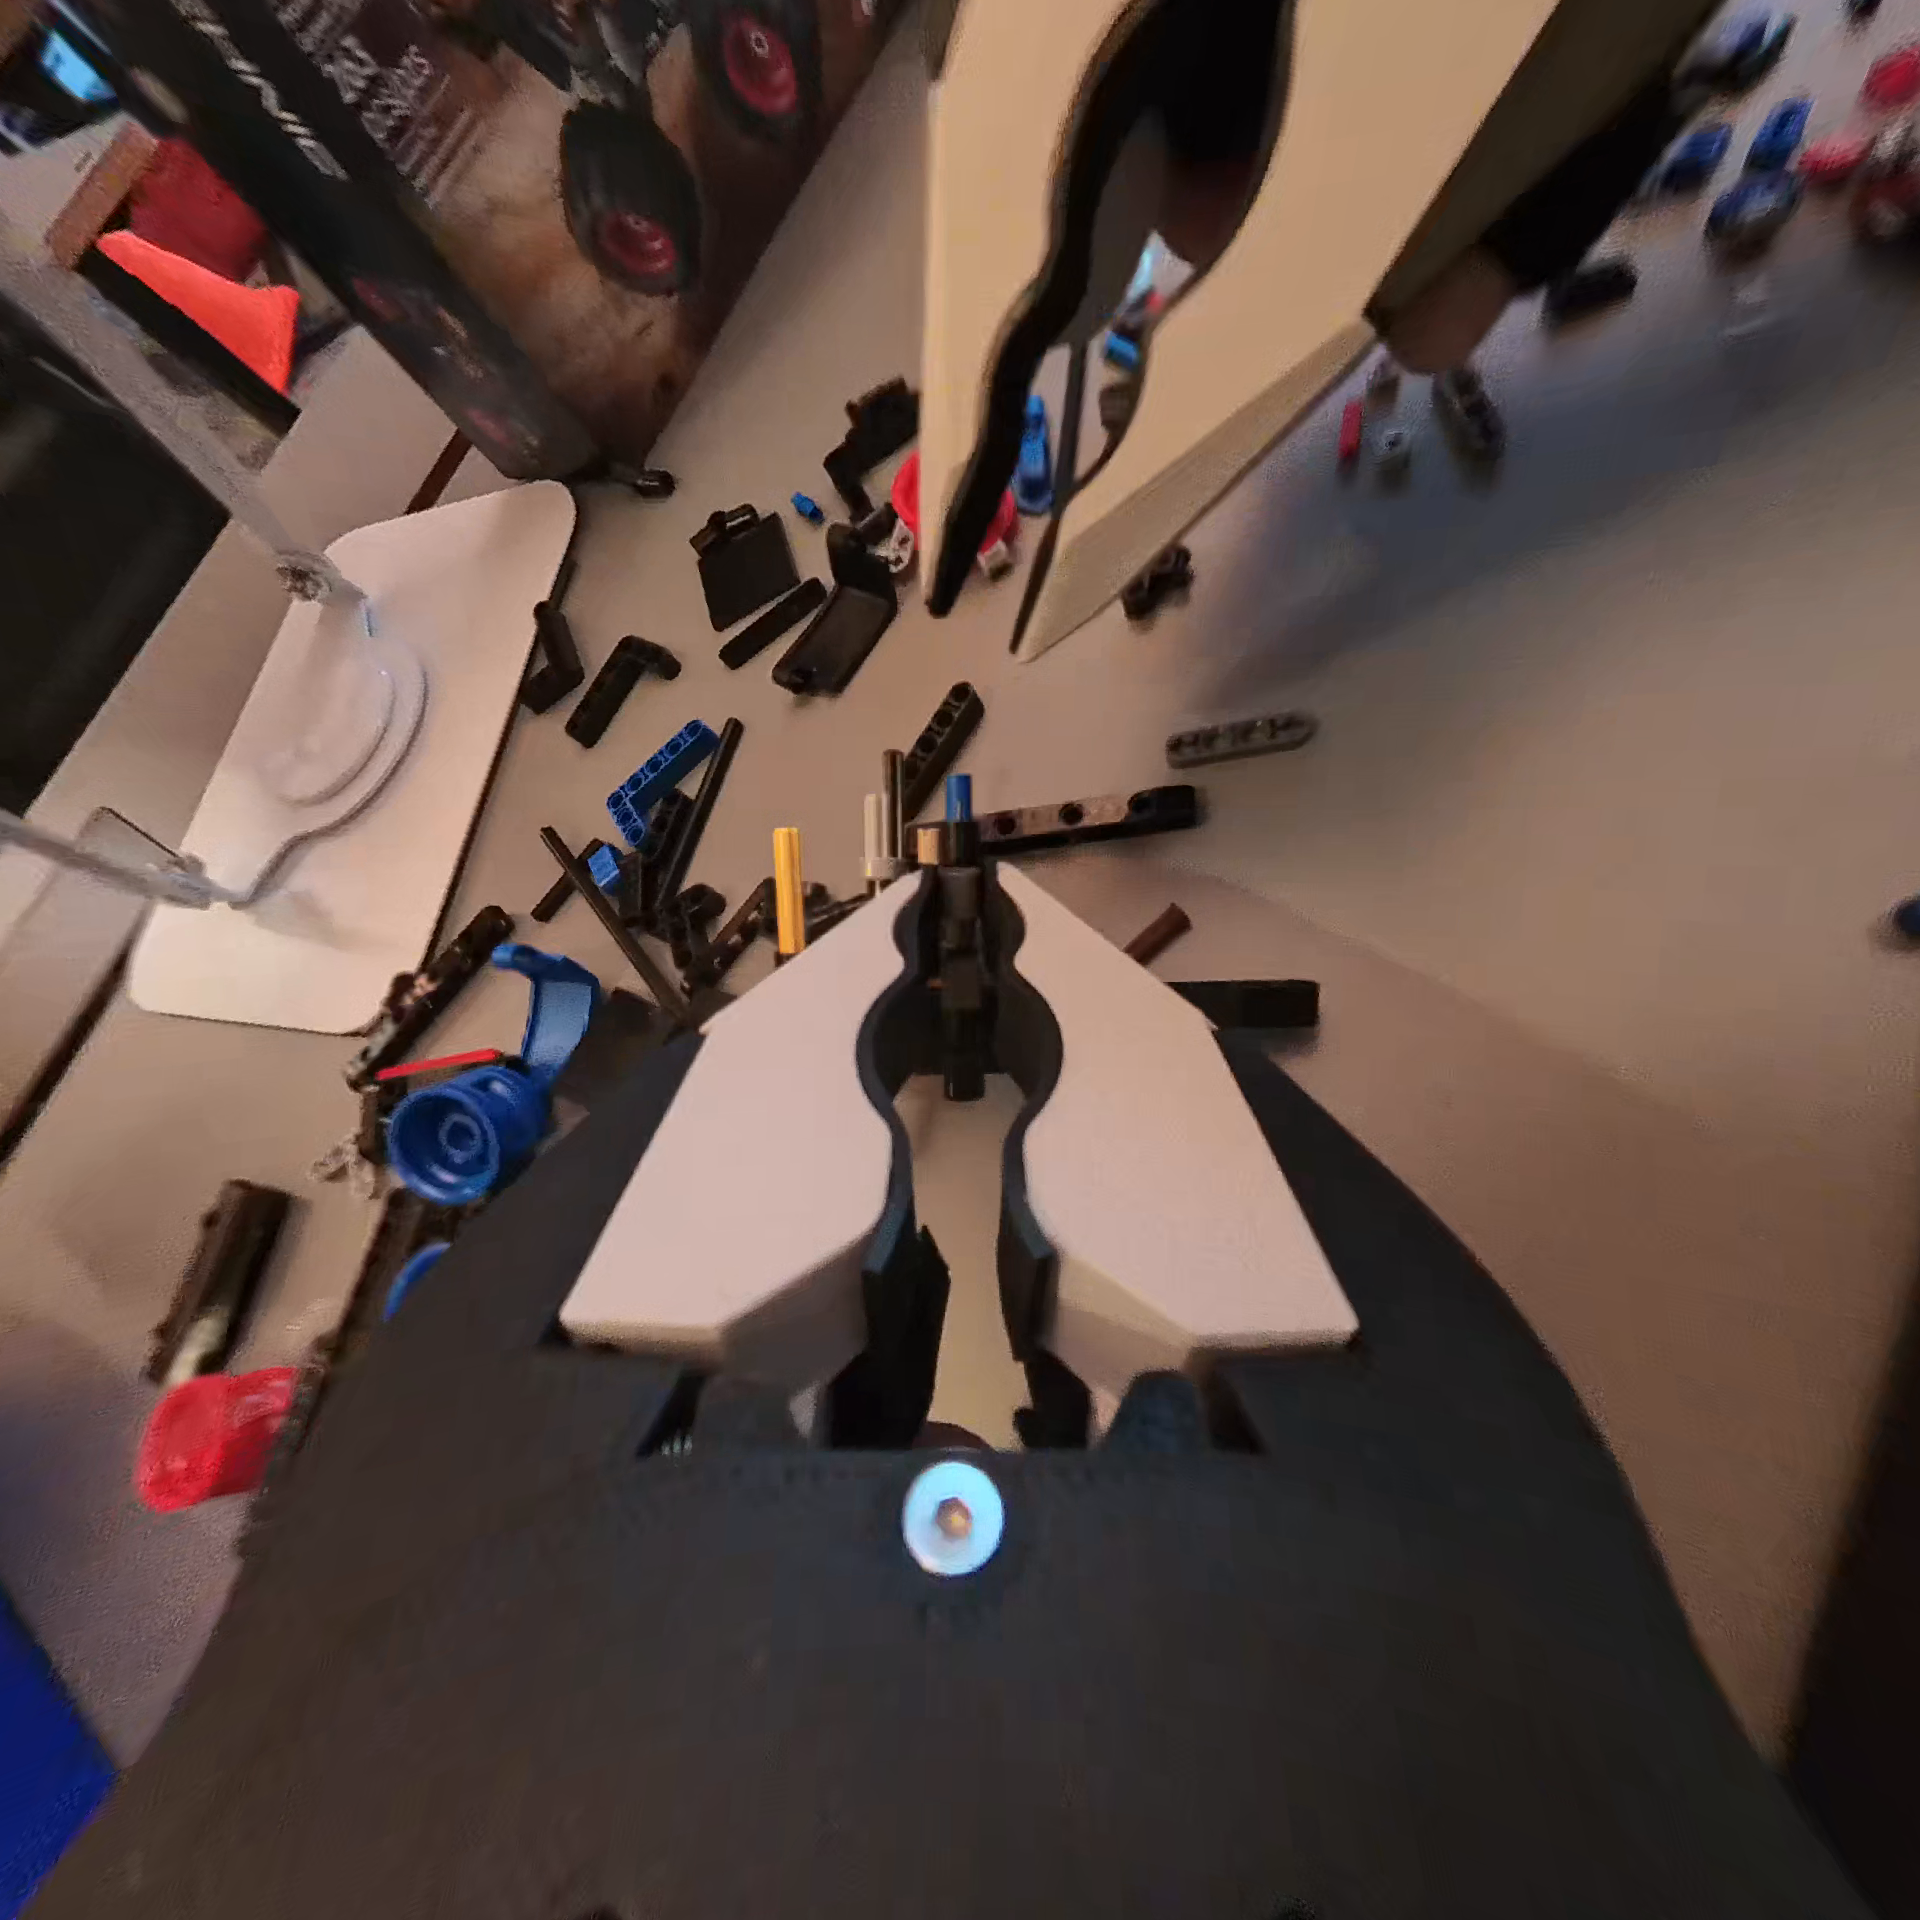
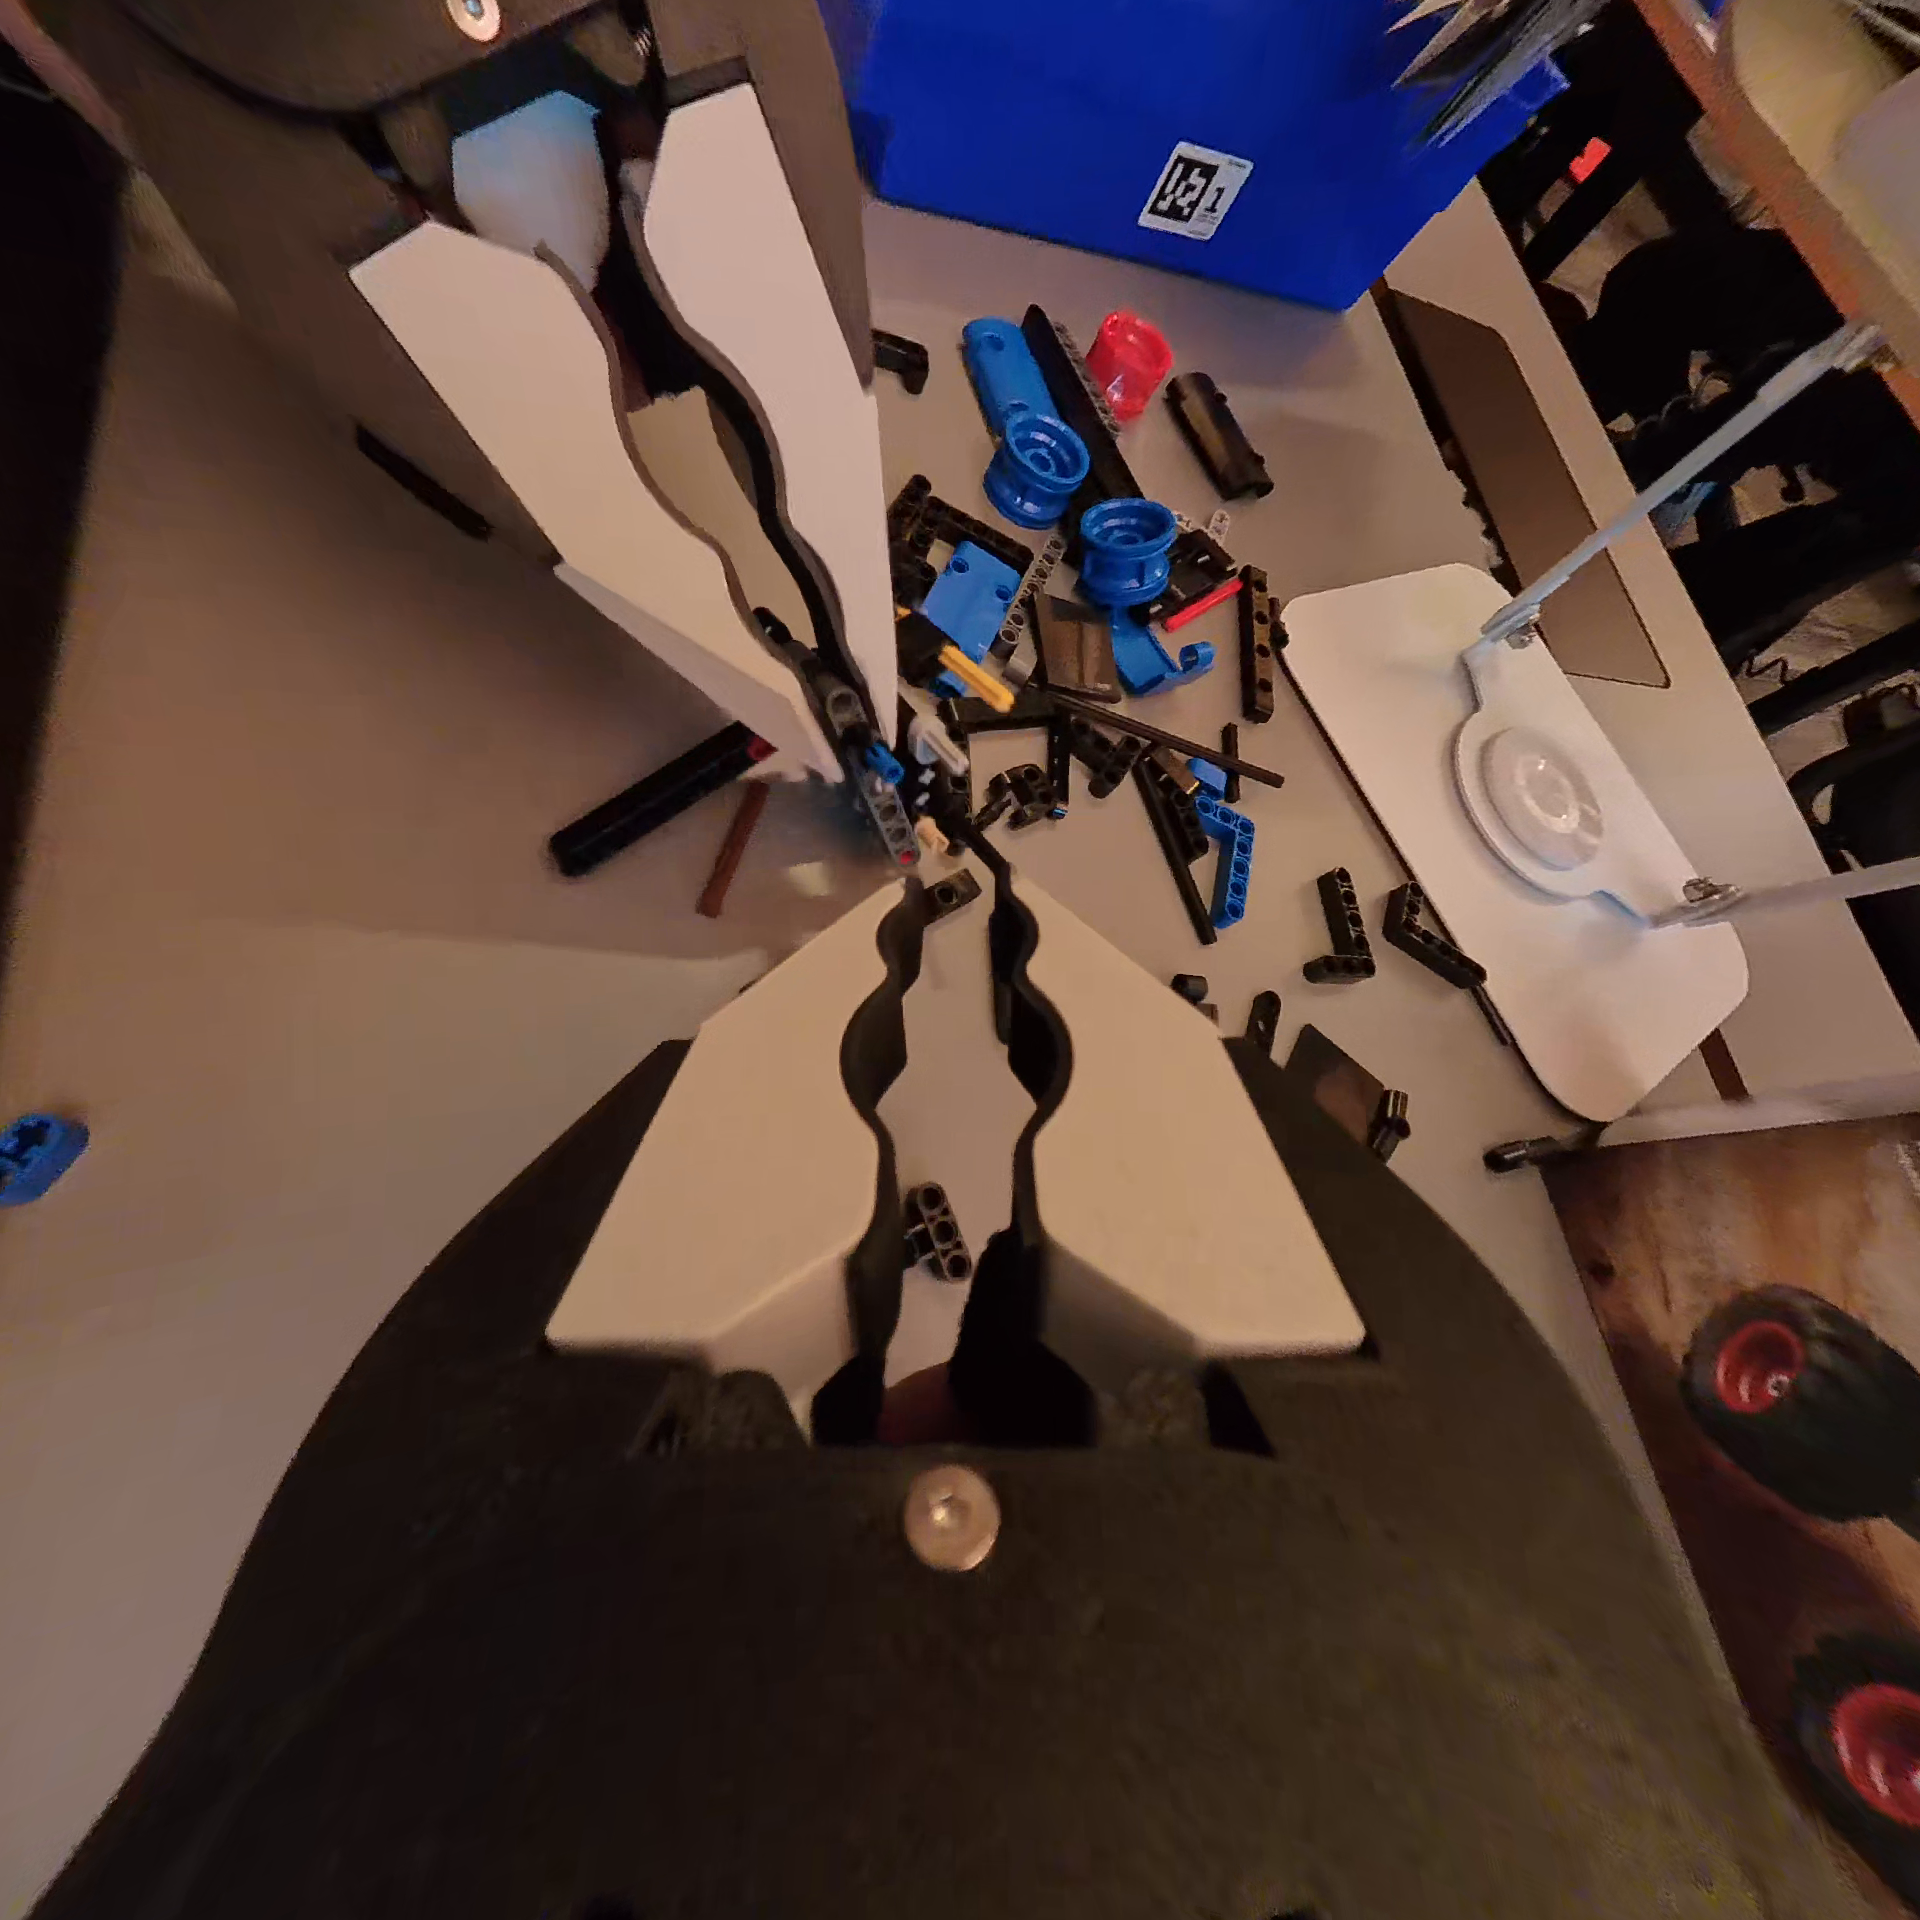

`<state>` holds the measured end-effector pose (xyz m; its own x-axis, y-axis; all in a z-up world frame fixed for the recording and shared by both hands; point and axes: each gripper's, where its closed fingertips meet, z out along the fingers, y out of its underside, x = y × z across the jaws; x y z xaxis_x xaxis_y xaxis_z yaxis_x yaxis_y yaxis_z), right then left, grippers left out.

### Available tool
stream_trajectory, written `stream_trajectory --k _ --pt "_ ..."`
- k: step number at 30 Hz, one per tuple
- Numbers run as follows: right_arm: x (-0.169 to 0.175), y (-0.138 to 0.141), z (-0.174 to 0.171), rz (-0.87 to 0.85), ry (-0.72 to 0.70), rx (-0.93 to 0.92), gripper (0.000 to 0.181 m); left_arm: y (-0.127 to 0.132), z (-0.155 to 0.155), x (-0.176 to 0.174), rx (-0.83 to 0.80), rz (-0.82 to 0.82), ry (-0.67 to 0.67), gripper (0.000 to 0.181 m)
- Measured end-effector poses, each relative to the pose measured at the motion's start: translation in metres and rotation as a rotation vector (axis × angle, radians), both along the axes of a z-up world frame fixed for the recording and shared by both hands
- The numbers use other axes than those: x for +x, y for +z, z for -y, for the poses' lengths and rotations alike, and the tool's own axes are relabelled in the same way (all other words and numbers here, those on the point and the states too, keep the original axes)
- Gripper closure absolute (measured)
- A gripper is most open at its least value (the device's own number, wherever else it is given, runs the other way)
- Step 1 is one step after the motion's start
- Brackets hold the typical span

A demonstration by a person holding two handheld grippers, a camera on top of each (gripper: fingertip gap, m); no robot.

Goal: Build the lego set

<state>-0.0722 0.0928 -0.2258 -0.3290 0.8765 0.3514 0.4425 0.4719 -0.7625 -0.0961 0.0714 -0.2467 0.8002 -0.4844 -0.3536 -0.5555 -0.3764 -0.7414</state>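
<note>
Honestly, looks like early days on this build. Only one small sub-assembly (image 1: 958,831) put together so far: a grey holed beam with a blue pin and a couple of dark bits on it, nothing resembling a vehicle yet. Clamped tight in the left tongs (image 1: 961,875) and apparently lifted off the worktop (image 2: 312,1039), on the far side of the loose pile (image 2: 1091,727) from the white stand base (image 2: 1382,727).

Right tongs (image 2: 951,883) nearly closed, with just a slim gap, tips aimed at that sub-assembly from close by. Small black connector (image 2: 954,894) right at those tips; can't tell whether pinched or just lying on the worktop underneath.

Everything else unbuilt: blue wheel hubs (image 2: 1127,545), black beams, axles, a red piece, all scattered just beside the white stand base. Set box (image 1: 499,208) near that base too.

Guessing the step in hand is adding one more small part to the beam, with pretty much the whole model left to do.
</note>
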Motion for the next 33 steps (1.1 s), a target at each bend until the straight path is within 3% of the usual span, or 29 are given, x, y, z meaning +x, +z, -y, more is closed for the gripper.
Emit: stream_trajectory --k 7,11,14,19,33 --pt "-0.005 0.026 0.018 -0.103 0.047 -0.155 0.154 0.065 0.024 -0.01 0.083 0.793 -0.054 0.177" --pt "-0.015 0.036 0.035 -0.195 0.086 -0.06 0.147 0.085 0.029 -0.015 0.086 1.083 -0.076 0.177" --pt "-0.024 0.042 0.043 -0.265 0.086 0.11 0.139 0.092 0.03 -0.013 0.082 1.167 -0.09 0.177" --pt "-0.028 0.05 0.037 -0.32 0.029 0.356 0.16 0.095 0.031 -0.016 0.081 1.256 -0.068 0.177" --pt "-0.028 0.058 0.037 -0.343 -0.007 0.424 0.15 0.093 0.028 -0.025 0.113 1.277 -0.011 0.178"
